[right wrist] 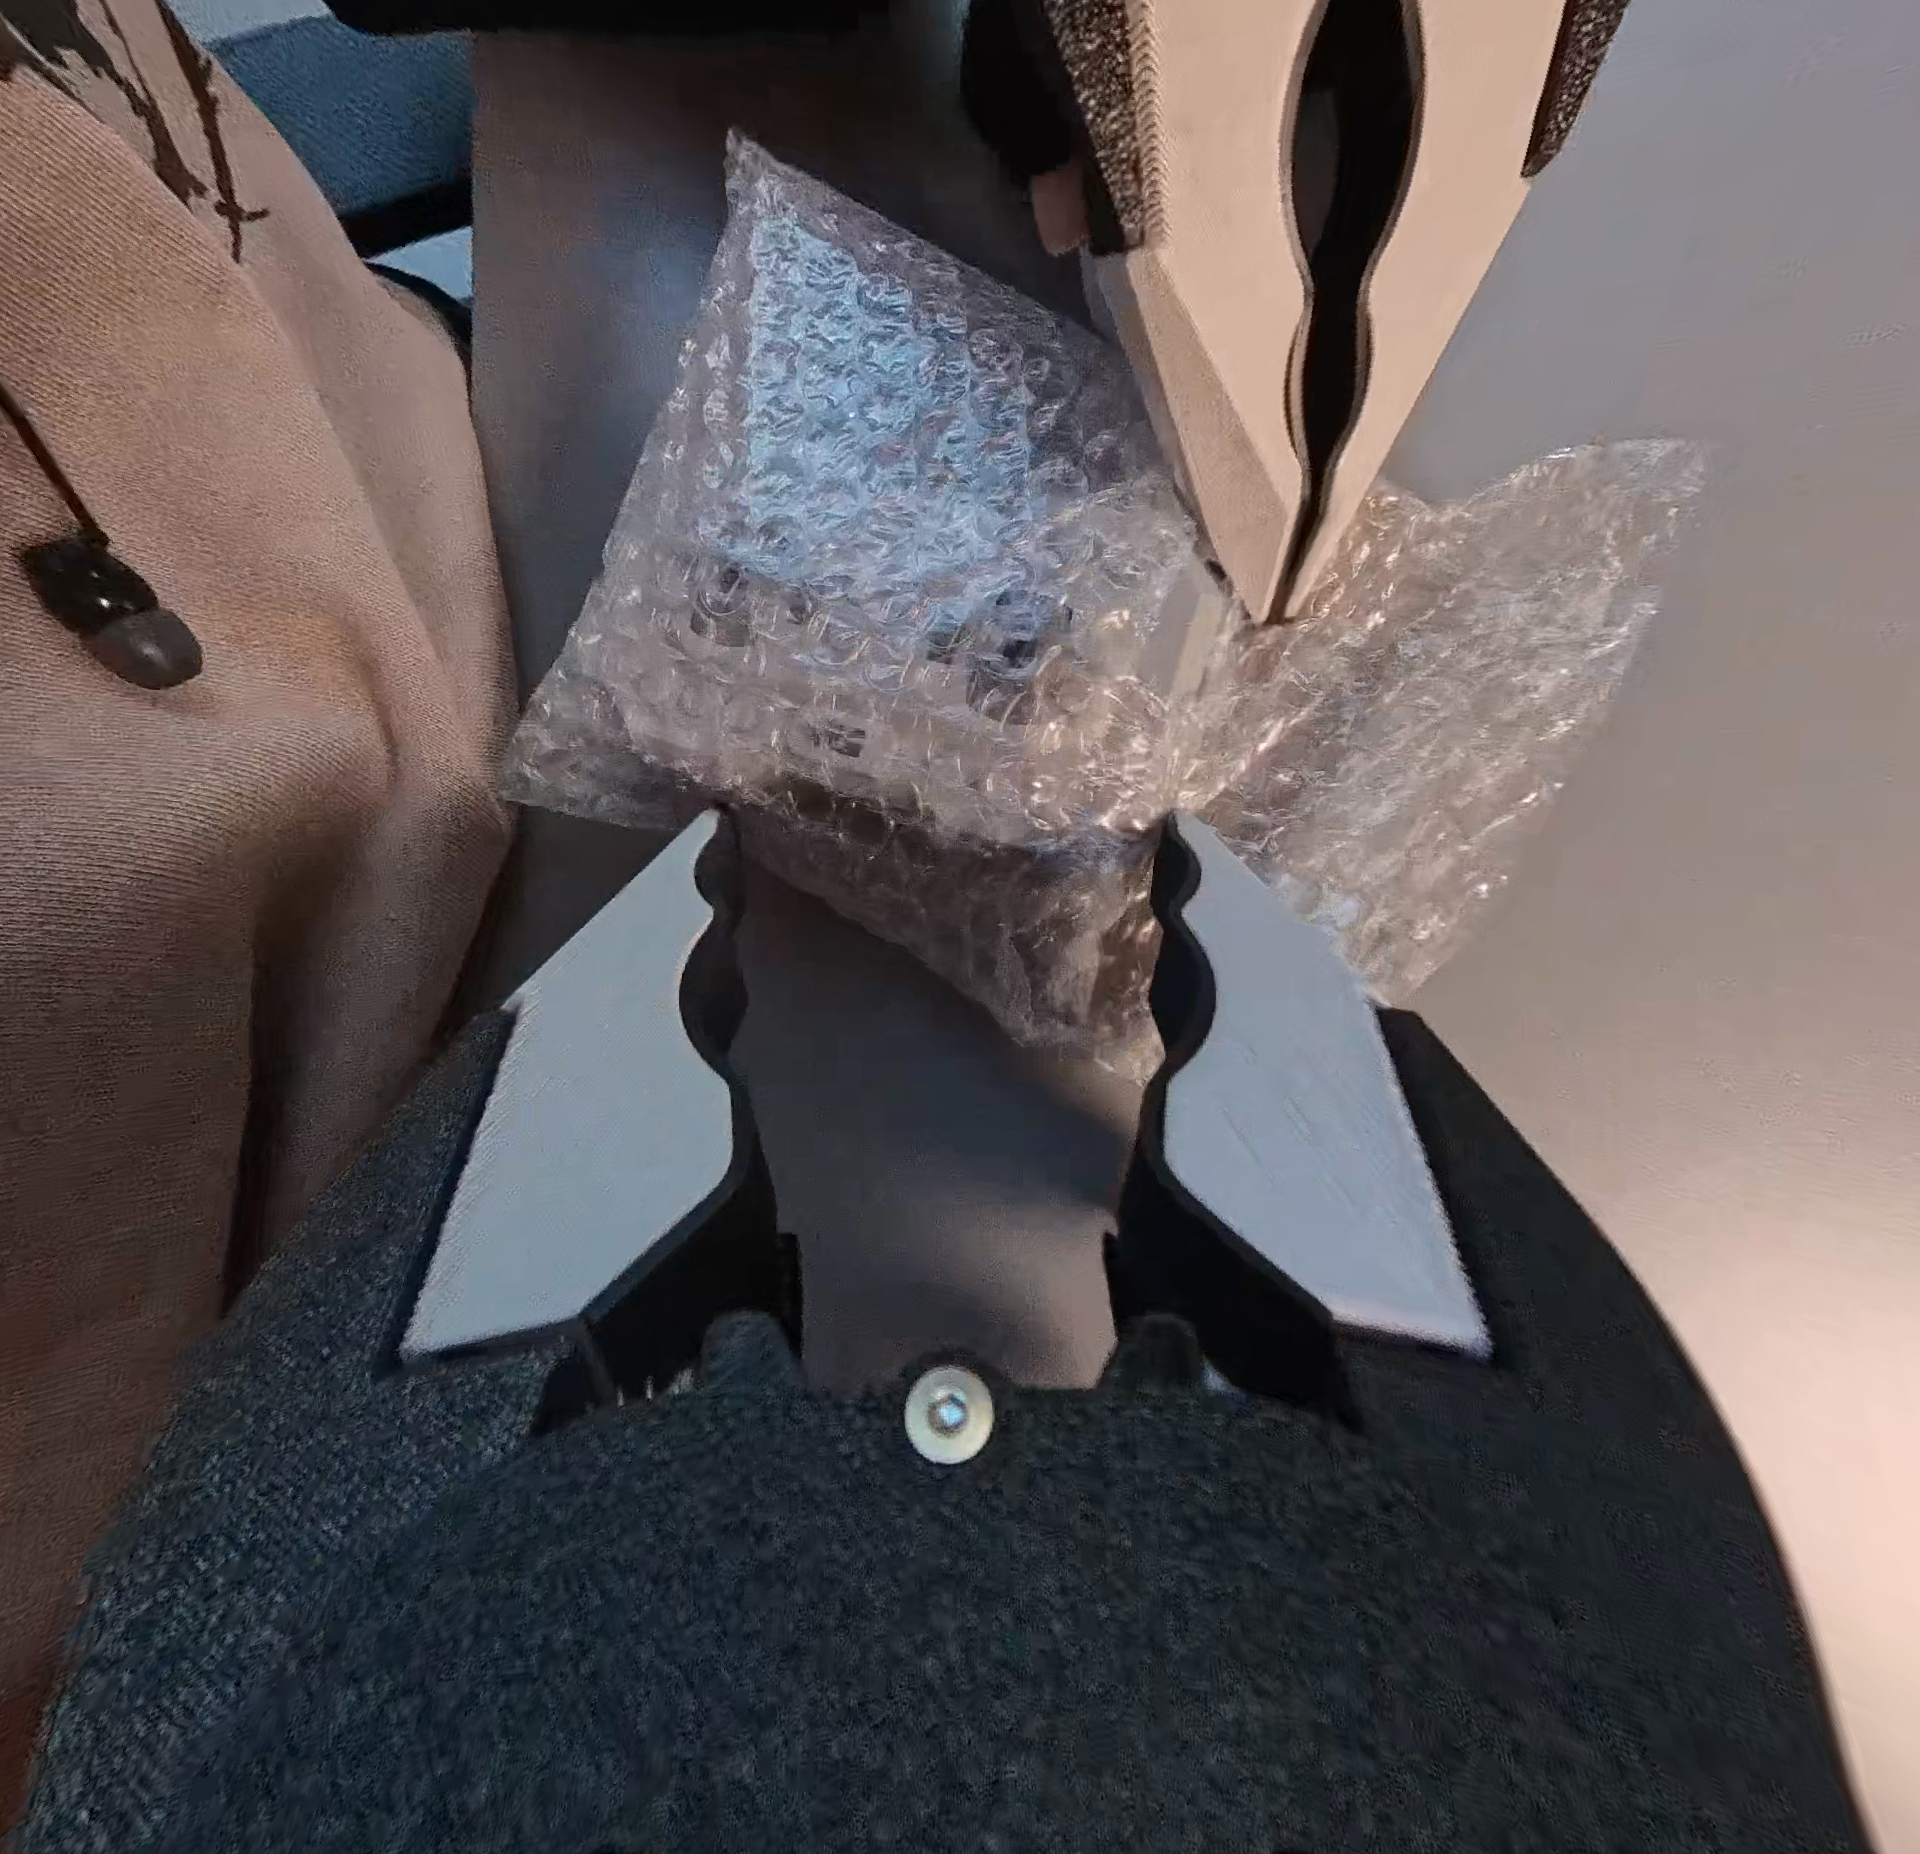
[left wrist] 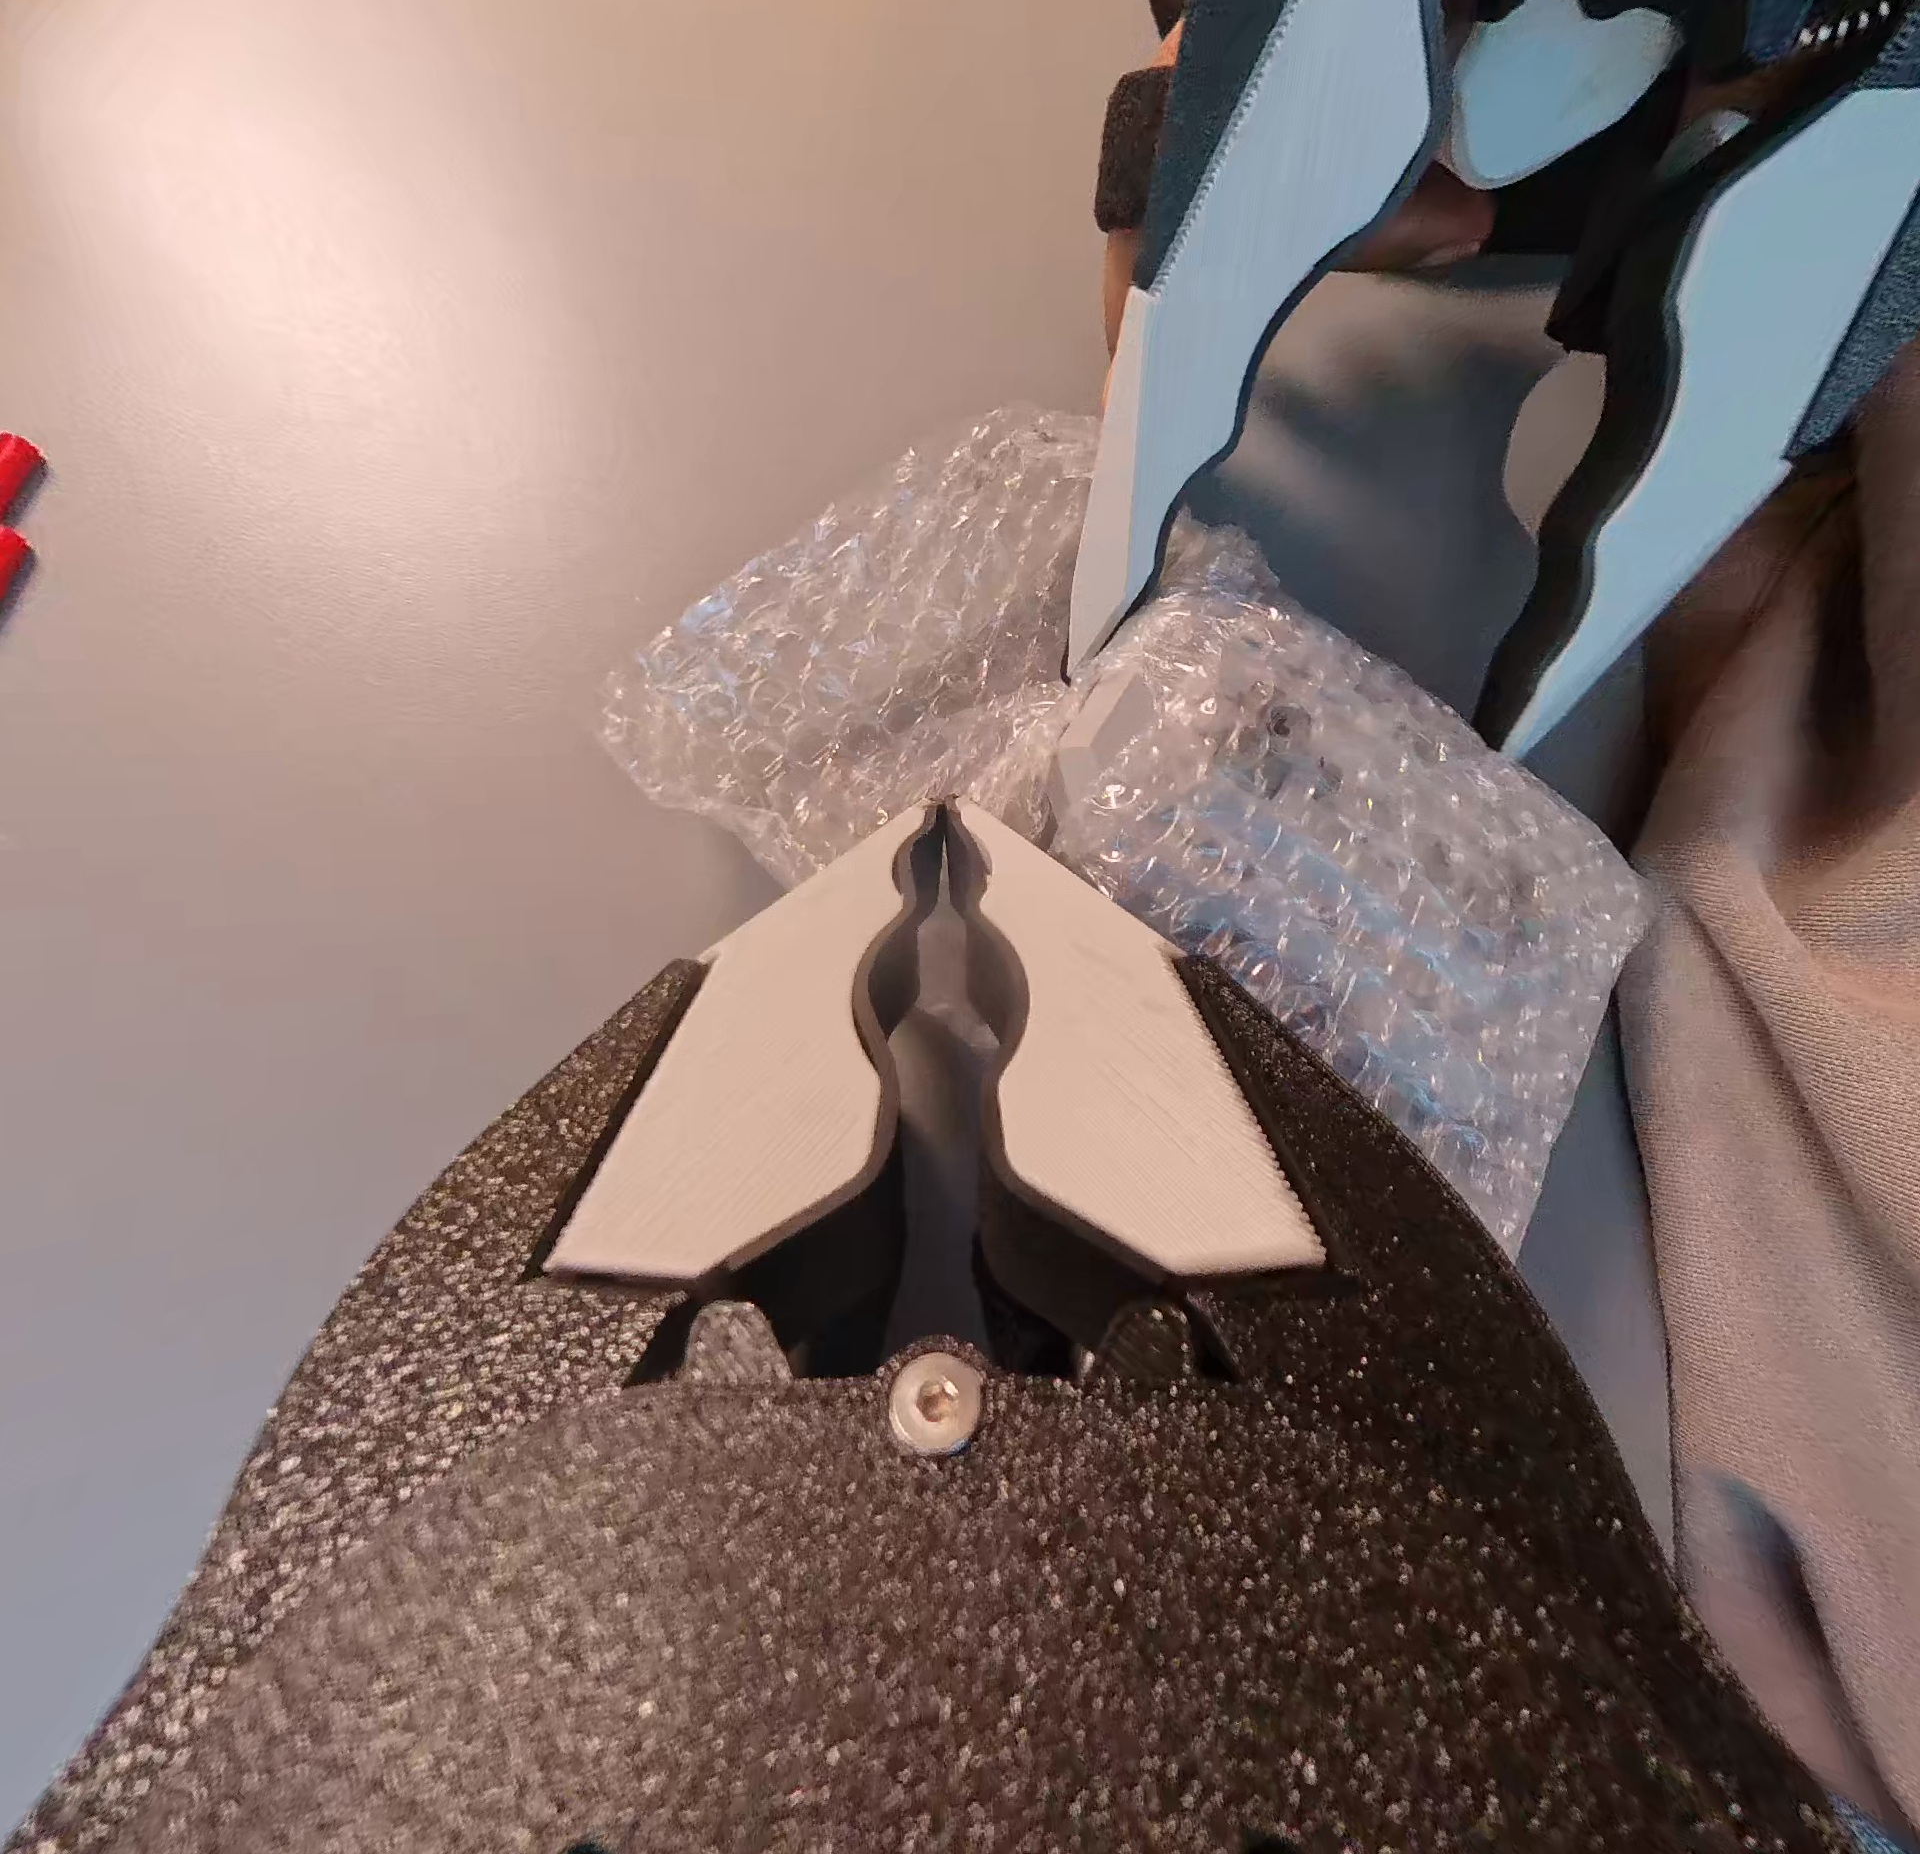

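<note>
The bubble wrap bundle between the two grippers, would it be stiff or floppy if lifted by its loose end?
The bubble wrap bundle probably sags: the end pinched by the left gripper is thin and crumpled. Its wrapped part looks boxy, so likely firmer. The film may slip.

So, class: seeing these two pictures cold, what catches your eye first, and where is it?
First, the bubble-wrap bundle at the centre, with something dark inside. The left gripper is shut on its loose flap, while the right gripper stands open around its near corner. Small red objects sit at the left edge.
</note>
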`<state>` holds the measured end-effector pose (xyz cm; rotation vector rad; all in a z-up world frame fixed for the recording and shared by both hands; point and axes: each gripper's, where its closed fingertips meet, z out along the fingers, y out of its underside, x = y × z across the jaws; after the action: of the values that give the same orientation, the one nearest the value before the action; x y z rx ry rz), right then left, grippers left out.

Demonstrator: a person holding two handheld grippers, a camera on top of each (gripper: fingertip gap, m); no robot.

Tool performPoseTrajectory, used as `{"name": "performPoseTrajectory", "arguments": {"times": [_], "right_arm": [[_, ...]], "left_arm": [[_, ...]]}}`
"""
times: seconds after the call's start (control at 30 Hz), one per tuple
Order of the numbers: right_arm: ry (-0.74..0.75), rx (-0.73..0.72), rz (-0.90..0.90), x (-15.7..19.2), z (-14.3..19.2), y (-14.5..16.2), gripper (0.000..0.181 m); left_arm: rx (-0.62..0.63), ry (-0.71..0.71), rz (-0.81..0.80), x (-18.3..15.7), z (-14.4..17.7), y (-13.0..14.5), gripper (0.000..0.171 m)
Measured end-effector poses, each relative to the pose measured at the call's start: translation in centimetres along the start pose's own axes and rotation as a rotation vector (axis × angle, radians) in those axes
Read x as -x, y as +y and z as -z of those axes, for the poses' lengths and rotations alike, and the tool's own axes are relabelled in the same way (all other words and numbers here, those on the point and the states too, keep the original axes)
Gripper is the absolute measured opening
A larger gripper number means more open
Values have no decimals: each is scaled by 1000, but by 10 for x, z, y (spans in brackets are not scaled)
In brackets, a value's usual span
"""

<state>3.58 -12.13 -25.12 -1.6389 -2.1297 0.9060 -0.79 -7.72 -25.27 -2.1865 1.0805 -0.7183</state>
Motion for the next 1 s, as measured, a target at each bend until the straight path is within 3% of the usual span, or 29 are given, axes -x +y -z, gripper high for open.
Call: {"name": "performPoseTrajectory", "arguments": {"times": [0.27,0.43,0.6,0.77,0.87,0.93,1.0], "right_arm": [[-153,116,57,-1,6,9,66],[-238,128,101,-3,7,9,62],[-220,128,130,-4,6,8,62],[-205,85,116,-3,17,9,61],[-224,-93,14,-5,51,-19,59],[-127,-159,-65,-28,64,-28,51],[0,-126,-137,-58,59,-17,50]], "left_arm": [[32,81,1,-13,11,8,2],[-175,89,71,-6,34,-25,1],[17,23,-60,-14,-6,-3,0],[78,-16,-109,-11,-10,0,0],[89,-44,-135,-12,-11,1,0],[90,-50,-139,-12,-11,1,0],[90,-46,-134,-12,-11,1,0]]}}
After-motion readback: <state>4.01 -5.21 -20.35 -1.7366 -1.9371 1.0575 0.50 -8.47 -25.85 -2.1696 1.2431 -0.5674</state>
